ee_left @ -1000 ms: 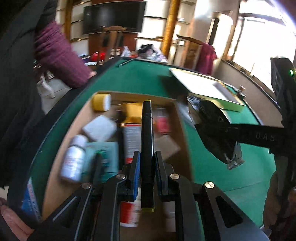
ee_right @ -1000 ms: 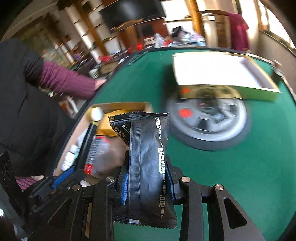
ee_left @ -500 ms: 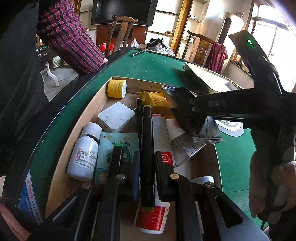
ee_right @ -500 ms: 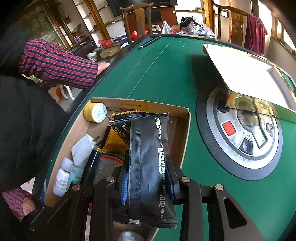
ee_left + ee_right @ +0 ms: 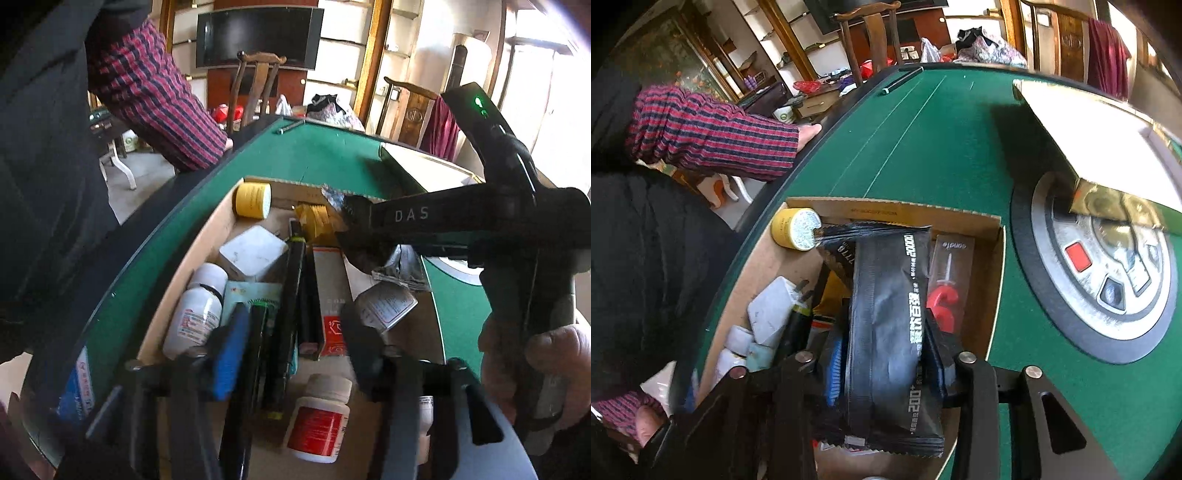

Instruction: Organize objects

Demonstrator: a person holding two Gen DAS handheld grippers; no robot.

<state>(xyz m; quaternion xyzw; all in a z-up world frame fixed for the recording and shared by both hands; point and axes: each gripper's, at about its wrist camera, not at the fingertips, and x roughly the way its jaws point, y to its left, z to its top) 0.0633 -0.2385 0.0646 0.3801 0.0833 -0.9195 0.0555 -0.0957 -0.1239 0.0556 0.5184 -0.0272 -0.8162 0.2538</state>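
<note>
Left gripper (image 5: 291, 332) jaws have just opened off the pen (image 5: 286, 314) in the box (image 5: 177, 280).

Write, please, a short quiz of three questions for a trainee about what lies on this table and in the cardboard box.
1. True or false: the yellow tin lies in a far corner of the cardboard box.
2. Which colour is the cloth of the table? A red, B green, C blue.
3. Which thing hides part of the round metal panel in the table?

Key: 1 true. 2 B. 3 the gold-sided box, whose corner lies over the panel.
</note>
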